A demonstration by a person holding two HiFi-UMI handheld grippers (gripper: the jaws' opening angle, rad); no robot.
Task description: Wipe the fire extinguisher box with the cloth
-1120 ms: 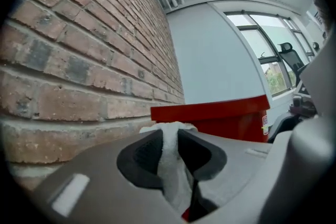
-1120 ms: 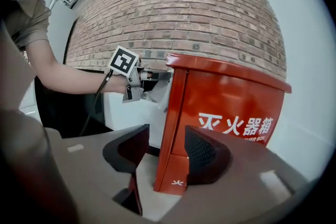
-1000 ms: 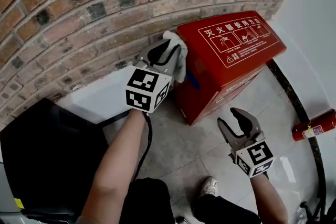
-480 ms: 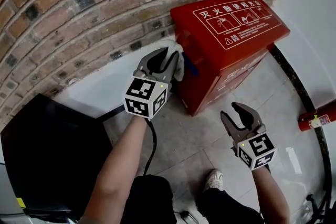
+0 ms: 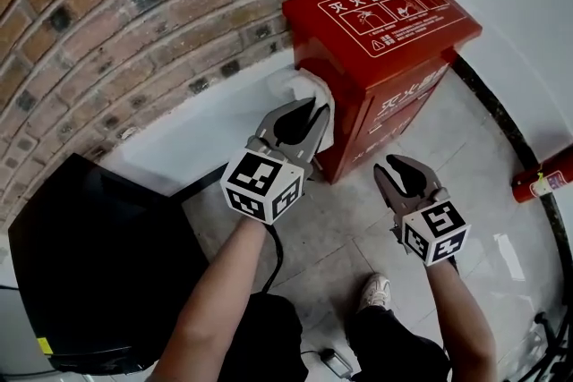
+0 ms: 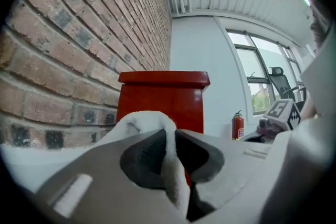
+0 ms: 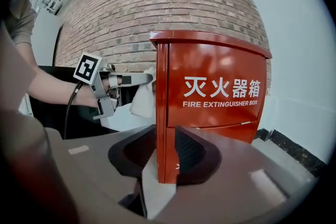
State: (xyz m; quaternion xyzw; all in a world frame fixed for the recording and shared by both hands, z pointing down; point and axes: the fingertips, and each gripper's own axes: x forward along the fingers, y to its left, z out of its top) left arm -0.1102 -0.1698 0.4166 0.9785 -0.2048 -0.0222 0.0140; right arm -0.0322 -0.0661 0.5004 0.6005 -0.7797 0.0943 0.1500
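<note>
The fire extinguisher box is the only container here. It stands shut on the tiled floor, its back to the brick wall, so what is inside cannot be seen. It is an upright cabinet of glossy red sheet metal with sharp folded corners and a flat lid that overhangs the body. The lid carries white pictograms and characters, and the front reads "FIRE EXTINGUISHER BOX" in white.

The cloth is white, soft and nubbly like terry. It is bunched into a rounded fold and pressed against the box's side panel nearest the wall's pale base strip. The left gripper has its grey fingers clamped on that cloth, and a pinched ridge of fabric runs down between the dark ribbed pads.

The right gripper sits just in front of the box, close to its front corner but not touching it. Its fingers have just been closing and stand partly apart. They hold nothing; in the right gripper view the box's front edge only shows beyond the gap.

A small red cylindrical extinguisher lies on the floor well apart from the box, on the side away from the cloth. A flat, glossy black panel lies on the cloth side of the box, farther along the wall.
</note>
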